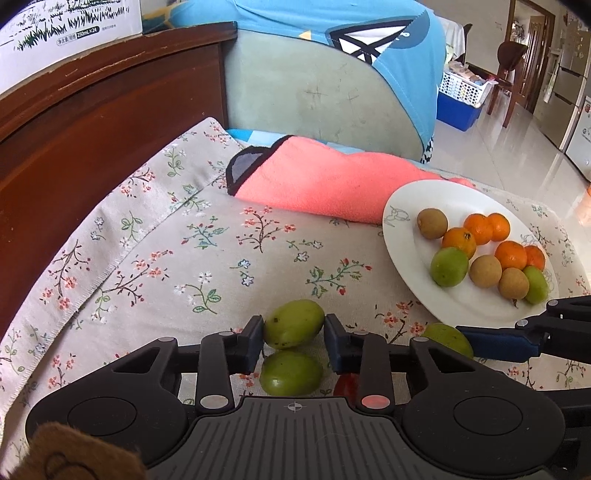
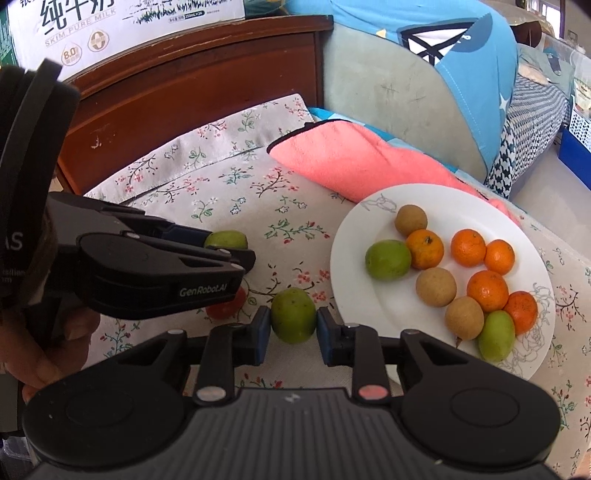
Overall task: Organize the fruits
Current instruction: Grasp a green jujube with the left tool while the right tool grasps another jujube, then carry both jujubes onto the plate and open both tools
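My left gripper (image 1: 294,330) is shut on a green fruit (image 1: 293,328) just above the flowered cloth (image 1: 184,240). A second green fruit (image 1: 291,373) lies on the cloth right under it, with a red fruit (image 1: 347,384) partly hidden beside it. My right gripper (image 2: 293,328) is shut on another green fruit (image 2: 293,315), close to the rim of the white plate (image 2: 354,229). The plate carries several oranges, three brown fruits and two green ones. In the right wrist view the left gripper (image 2: 236,247) comes in from the left with its green fruit (image 2: 226,240).
A folded pink towel (image 1: 321,184) lies behind the plate. A dark wooden board (image 1: 92,129) borders the cloth on the left, with a milk carton (image 2: 110,26) on top. A grey-green chair back (image 1: 314,96) draped in blue cloth stands behind. A hand (image 2: 55,350) holds the left gripper.
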### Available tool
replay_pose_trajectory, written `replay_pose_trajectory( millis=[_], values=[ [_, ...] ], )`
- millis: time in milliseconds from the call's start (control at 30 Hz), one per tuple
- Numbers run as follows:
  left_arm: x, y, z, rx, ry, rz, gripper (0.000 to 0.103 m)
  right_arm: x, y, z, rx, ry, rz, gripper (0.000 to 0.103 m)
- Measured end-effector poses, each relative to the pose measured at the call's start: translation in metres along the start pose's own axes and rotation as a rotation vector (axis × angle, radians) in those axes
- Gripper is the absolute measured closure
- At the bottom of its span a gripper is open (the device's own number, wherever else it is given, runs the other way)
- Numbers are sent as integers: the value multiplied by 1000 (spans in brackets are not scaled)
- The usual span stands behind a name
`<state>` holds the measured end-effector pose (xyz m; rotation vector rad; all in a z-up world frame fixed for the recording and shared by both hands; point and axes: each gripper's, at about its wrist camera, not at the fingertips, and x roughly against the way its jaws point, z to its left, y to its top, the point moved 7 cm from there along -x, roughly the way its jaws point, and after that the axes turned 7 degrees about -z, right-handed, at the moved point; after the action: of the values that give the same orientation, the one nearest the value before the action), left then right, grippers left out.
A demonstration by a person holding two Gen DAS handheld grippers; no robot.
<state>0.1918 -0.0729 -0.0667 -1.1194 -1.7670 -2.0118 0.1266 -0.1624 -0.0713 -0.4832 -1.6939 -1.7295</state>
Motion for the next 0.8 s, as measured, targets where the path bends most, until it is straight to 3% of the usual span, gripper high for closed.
replay_pose_trajectory(
  millis=[567,800],
  values=[
    [13,26,24,119,8,-67,70,12,15,-8,-51,3,-45,76],
    [20,39,16,116,-12,-109,70,35,44,-37,-139,-22,-134,76]
  ],
)
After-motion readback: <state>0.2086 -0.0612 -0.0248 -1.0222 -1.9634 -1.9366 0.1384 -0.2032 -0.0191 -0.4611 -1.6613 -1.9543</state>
